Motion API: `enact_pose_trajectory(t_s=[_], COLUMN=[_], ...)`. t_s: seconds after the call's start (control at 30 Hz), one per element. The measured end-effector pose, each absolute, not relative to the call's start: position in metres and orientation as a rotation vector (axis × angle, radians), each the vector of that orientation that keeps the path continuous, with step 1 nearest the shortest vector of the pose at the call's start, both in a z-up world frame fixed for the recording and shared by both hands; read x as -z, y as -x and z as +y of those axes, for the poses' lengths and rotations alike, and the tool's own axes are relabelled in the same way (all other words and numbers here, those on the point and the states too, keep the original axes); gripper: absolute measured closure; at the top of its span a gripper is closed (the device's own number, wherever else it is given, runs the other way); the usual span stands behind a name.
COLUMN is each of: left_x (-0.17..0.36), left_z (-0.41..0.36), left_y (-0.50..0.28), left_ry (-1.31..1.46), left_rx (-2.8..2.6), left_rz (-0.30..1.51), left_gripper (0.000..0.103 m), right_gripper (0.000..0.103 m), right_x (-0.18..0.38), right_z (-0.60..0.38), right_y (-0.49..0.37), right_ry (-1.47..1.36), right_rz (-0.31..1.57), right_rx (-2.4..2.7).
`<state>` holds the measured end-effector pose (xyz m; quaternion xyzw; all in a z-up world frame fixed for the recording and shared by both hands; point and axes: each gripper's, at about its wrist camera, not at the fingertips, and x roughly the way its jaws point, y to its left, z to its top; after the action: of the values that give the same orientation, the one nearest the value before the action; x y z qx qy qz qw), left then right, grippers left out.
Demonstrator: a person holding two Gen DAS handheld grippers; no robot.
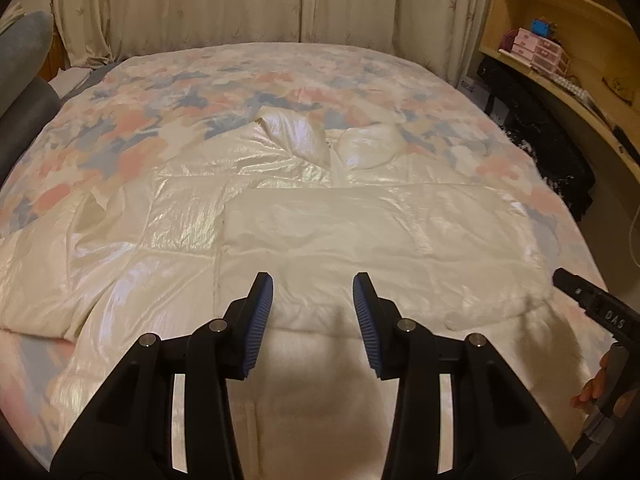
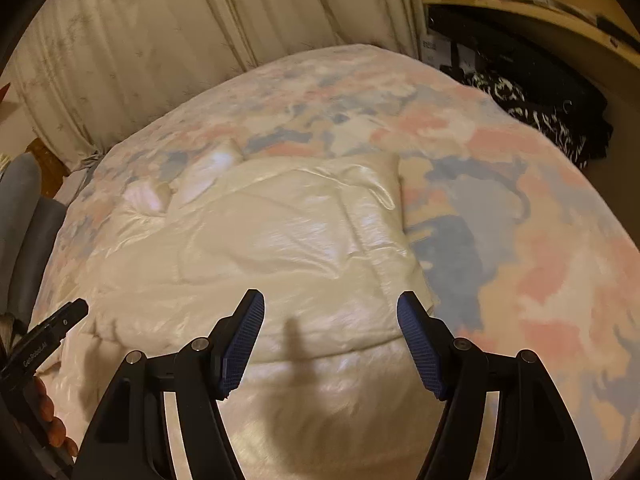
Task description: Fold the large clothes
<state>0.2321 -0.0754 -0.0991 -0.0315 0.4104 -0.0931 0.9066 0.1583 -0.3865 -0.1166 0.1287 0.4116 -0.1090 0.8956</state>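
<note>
Jacket [image 1: 280, 216], glossy cream quilted, lies flat beneath both spread-fingered, empty tools [image 1: 313, 322] [image 2: 331, 344].

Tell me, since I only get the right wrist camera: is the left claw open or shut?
Observer: The left claw is open, with nothing between its pads, above the cream coat.
Operator: What about the coat's sleeve on the left side? My picture barely shows it.
Observer: That sleeve lies spread out sideways on the bed, not folded in over the body.
</note>
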Motion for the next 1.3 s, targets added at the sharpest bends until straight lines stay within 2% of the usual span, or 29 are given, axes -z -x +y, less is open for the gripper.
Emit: enact_pose_trajectory(t_s=[0.3,0.57,0.9,1.13,1.3], left_x=[0.071,0.048,0.033,0.026,0.023], left_z=[-0.079,-0.053,0.008,0.063,0.111], left_y=[-0.164,-0.104,-0.058,-0.039,-0.032], left_ry=[0.019,0.048,0.122,0.15,0.182], left_rx=[0.184,0.147,0.085,0.017,-0.049], left_rz=[0.843,0.835,0.849,0.846,0.835], left_gripper=[0.064,0.064,0.063,0.06,0.055], right_gripper=[0.033,0.032,0.032,0.027,0.027], right_x=[0.093,0.078,0.043,0.022,0.016], right_z=[-0.353,-0.324,-0.262,-0.198,-0.144], right_y=[-0.104,-0.046,0.002,0.012,0.005], right_ry=[-0.334,-0.413,-0.309,-0.182,-0.085], right_rz=[0.826,0.799,0.808,0.791,0.79], right_rx=[0.18,0.145,0.106,0.025,-0.032])
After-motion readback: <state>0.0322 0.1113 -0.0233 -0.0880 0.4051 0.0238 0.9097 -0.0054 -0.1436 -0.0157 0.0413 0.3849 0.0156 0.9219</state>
